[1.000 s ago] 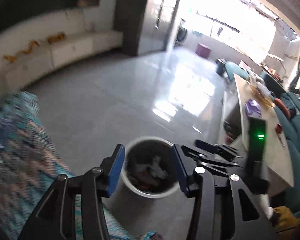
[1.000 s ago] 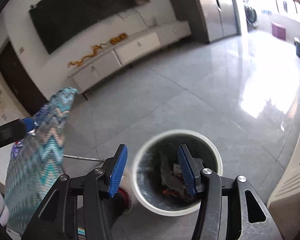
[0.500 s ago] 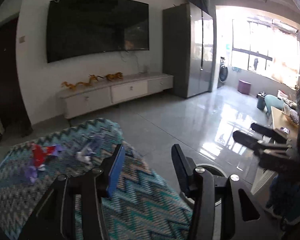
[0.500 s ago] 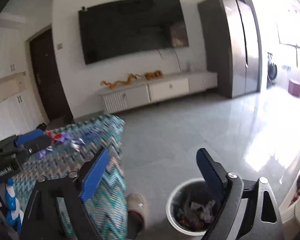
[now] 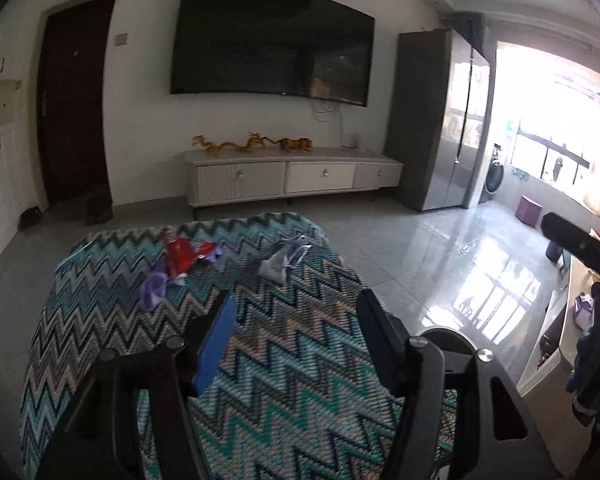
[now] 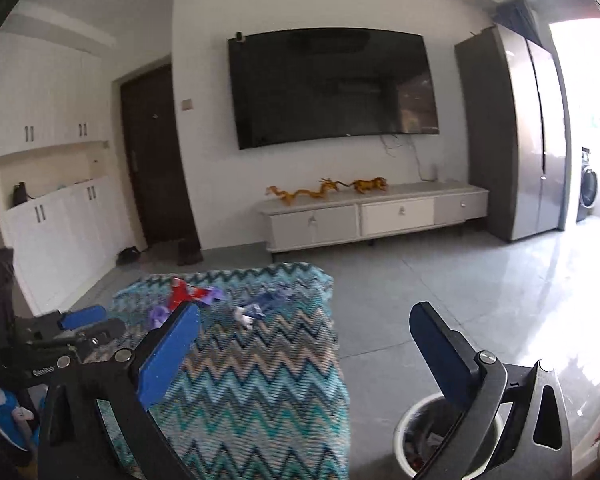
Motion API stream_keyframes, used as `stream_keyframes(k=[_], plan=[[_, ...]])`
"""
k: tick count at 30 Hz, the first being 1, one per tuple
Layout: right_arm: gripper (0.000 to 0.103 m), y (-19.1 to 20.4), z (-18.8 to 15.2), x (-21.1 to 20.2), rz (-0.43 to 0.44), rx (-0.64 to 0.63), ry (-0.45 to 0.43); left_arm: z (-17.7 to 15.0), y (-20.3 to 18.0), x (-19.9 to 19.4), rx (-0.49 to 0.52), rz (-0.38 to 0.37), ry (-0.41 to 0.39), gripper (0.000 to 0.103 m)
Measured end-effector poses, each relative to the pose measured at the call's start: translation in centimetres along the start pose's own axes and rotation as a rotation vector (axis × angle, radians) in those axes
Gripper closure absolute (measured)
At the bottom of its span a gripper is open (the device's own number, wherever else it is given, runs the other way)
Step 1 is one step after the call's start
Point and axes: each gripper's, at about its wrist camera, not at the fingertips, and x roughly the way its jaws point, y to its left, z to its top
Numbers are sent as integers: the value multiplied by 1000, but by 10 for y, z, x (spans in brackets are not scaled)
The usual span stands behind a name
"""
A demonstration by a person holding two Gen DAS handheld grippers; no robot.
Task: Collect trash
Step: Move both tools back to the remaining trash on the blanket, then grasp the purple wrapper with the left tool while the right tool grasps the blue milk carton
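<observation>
Jaws apart, both grippers; wrappers ahead on zigzag cloth.

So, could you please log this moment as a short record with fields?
surface: zigzag cloth
trash on cloth: red wrapper, purple wrapper, white wrapper
bin: white, on floor right of the cloth, trash inside
left claw: open, empty, above cloth
right claw: open, empty
background: TV, cabinet
</observation>
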Motion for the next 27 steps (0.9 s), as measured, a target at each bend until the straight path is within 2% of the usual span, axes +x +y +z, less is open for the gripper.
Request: stream_keyframes(k=[3, 7, 12, 18, 27], plan=[[0, 10, 1, 3, 31, 0, -10, -10, 21, -2, -37, 18, 15, 43], [0, 25, -2, 14, 49, -2, 18, -24, 49, -3, -84, 42, 46, 43], [0, 33, -11, 42, 68, -1, 109, -37, 81, 2, -124, 83, 84, 43], [0, 43, -19, 111, 117, 37, 230, -41, 124, 33, -149, 127, 148, 43], [0, 50, -36, 235, 154, 84, 404, -24, 169, 112, -117, 145, 236, 42]])
